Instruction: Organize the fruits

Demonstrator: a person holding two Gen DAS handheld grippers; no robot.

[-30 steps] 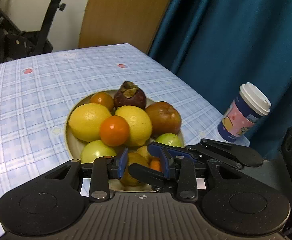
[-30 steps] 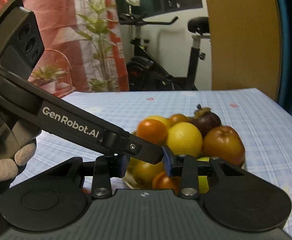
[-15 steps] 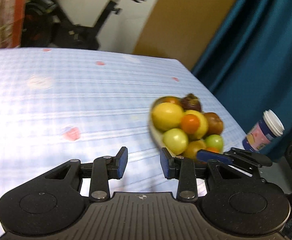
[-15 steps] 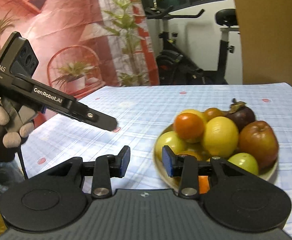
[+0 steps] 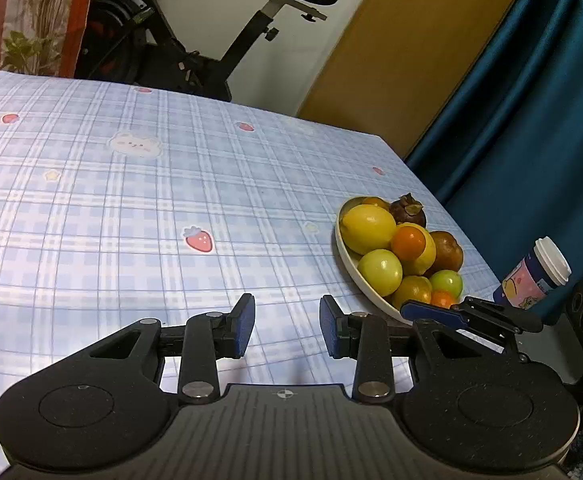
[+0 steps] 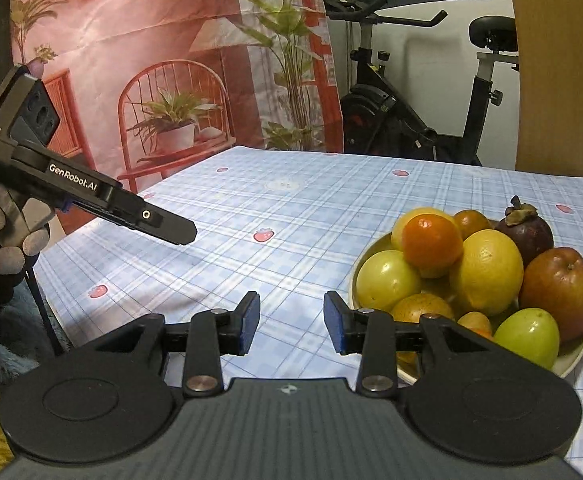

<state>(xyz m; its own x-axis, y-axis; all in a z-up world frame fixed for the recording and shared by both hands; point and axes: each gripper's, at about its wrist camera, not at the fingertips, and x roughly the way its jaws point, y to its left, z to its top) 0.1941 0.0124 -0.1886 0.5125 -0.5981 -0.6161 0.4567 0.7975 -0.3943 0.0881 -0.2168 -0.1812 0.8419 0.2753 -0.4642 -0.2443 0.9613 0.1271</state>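
A cream bowl (image 5: 343, 258) (image 6: 571, 364) piled with fruit stands near the table's right edge. It holds lemons (image 5: 367, 228) (image 6: 487, 272), an orange (image 5: 409, 242) (image 6: 431, 244), a dark mangosteen (image 5: 407, 212) (image 6: 527, 232), a brown-red apple (image 6: 559, 292) and green fruits (image 5: 379, 272) (image 6: 527, 336). My left gripper (image 5: 287, 328) (image 6: 179, 232) hangs over bare tablecloth left of the bowl, its blue pads narrowly apart with nothing between them. My right gripper (image 6: 291, 320) (image 5: 431, 308) sits at the bowl's near rim, also open with nothing in it.
A lidded paper cup (image 5: 535, 276) stands at the table's right corner by a blue curtain. The checked tablecloth (image 5: 131, 208) stretches left of the bowl. An exercise bike (image 6: 411, 120) stands behind the table. A gloved hand (image 6: 7, 240) holds the left gripper.
My left gripper swung left, away from above the bowl, which now sits at the right of its view. It no longer crosses in front of the right gripper. The right view turned slightly left.
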